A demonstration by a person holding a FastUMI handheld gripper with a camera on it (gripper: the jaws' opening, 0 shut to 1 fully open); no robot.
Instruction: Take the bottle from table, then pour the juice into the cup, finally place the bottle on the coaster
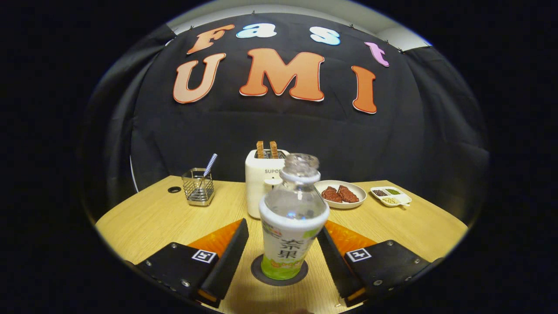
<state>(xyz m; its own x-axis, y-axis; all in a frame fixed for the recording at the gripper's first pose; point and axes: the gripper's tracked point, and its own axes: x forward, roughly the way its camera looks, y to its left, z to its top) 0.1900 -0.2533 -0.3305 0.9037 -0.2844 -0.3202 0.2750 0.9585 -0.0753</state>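
A clear plastic bottle [291, 218] with a white and green label and no cap stands upright on a round dark coaster [261, 274] on the wooden table. It sits between the fingers of my gripper [282, 246]. The gripper is open: the left finger [226, 257] stands clear of the bottle with a visible gap, and the right finger [333, 257] lies close beside the label. The upper part of the bottle looks empty and see-through.
Beyond the bottle stands a white toaster [261, 185] with two slices of toast. A wire basket [198, 187] with a straw is to the left, a plate of meat [341, 194] and a small divided dish [391, 196] to the right. The table [144, 218] ends at the black cloth.
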